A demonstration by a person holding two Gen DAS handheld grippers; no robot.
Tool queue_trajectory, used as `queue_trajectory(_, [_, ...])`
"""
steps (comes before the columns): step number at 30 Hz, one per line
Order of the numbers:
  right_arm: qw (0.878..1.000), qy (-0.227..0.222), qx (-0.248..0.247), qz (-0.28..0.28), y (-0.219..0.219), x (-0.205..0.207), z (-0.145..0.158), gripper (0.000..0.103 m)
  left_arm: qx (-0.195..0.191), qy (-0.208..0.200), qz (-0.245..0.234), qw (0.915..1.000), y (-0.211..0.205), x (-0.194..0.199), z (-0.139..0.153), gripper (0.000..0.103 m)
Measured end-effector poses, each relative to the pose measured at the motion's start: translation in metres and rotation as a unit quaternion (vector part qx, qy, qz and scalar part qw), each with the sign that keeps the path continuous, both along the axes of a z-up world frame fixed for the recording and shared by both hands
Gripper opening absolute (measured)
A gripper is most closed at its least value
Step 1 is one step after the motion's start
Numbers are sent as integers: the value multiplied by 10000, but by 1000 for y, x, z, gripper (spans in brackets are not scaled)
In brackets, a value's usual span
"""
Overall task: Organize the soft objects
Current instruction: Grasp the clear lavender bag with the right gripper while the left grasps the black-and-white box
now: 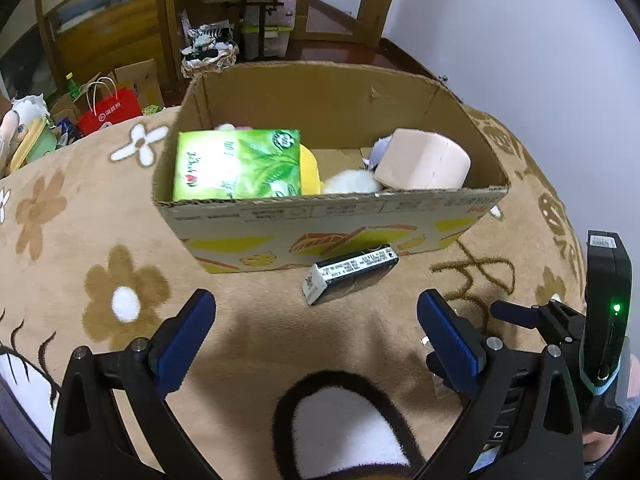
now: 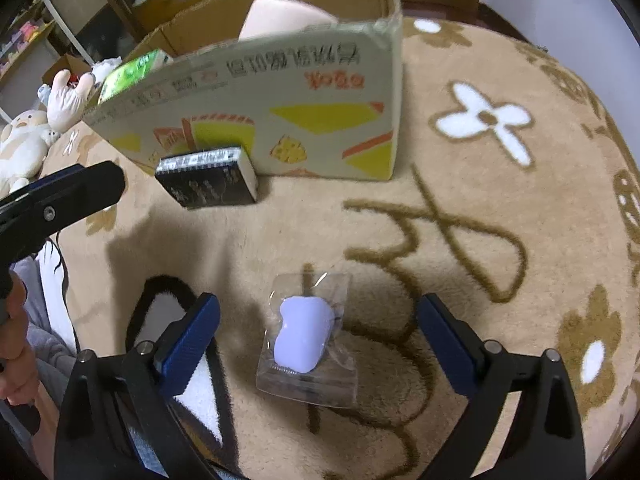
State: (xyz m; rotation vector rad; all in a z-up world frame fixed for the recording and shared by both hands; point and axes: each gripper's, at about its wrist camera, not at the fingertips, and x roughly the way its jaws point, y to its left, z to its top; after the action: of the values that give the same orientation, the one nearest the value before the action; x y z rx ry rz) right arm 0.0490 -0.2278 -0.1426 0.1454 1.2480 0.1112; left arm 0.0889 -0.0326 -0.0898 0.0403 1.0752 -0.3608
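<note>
Landmark: cardboard box (image 1: 332, 216) sitting on the flower-print blanket (image 1: 80, 216). Left gripper (image 1: 316, 320) is hovering on the near side of the box, jaws spread wide, holding nothing; the black-and-white packet (image 1: 350, 278) is lying just ahead of it, touching the box's front wall, long axis roughly along that wall. Right gripper (image 2: 318, 322) is also gaping wide and empty, pointing down at the clear-wrapped pale purple soft item (image 2: 306, 338), which is lying well on the near side of the box, centred between the fingers, long axis running toward the box. Right is nearer to it; closing looks like the next move.
</note>
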Motion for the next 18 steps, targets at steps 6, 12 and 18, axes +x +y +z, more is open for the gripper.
queue_trajectory(6, [9988,491,-13,66,4,4,-20,57,-116,163,-114,9997,-8,-1,-12,100])
queue_trajectory(12, [9991,412,30,-137,-3,5,-15,49,-69,91,-122,9999,-17,-4,-17,100])
queue_trajectory(18, [9994,179,9,-304,-13,12,-7,49,-12,-134,-105,9999,-27,-4,-19,100])
